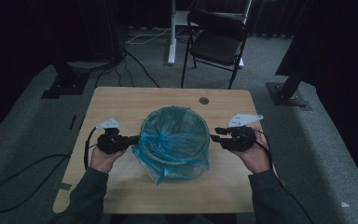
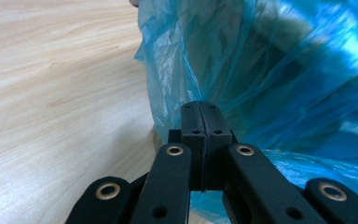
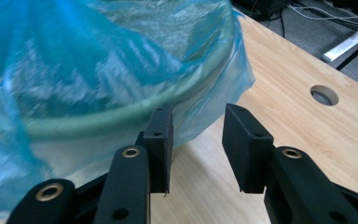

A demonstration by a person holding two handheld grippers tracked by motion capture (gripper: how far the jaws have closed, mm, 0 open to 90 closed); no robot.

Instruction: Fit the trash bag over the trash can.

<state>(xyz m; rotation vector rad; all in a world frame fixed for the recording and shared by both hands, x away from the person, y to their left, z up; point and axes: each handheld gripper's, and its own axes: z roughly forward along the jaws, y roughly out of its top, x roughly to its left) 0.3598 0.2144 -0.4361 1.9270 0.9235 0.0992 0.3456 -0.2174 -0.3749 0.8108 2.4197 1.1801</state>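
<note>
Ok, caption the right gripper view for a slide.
Open right gripper beside the blue bin liner draped over a green-rimmed bin on a wooden table.

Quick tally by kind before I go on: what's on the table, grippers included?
Bin: 1
Blue plastic bag lining it: 1
Grippers: 2, left gripper and right gripper
Total: 4
</note>
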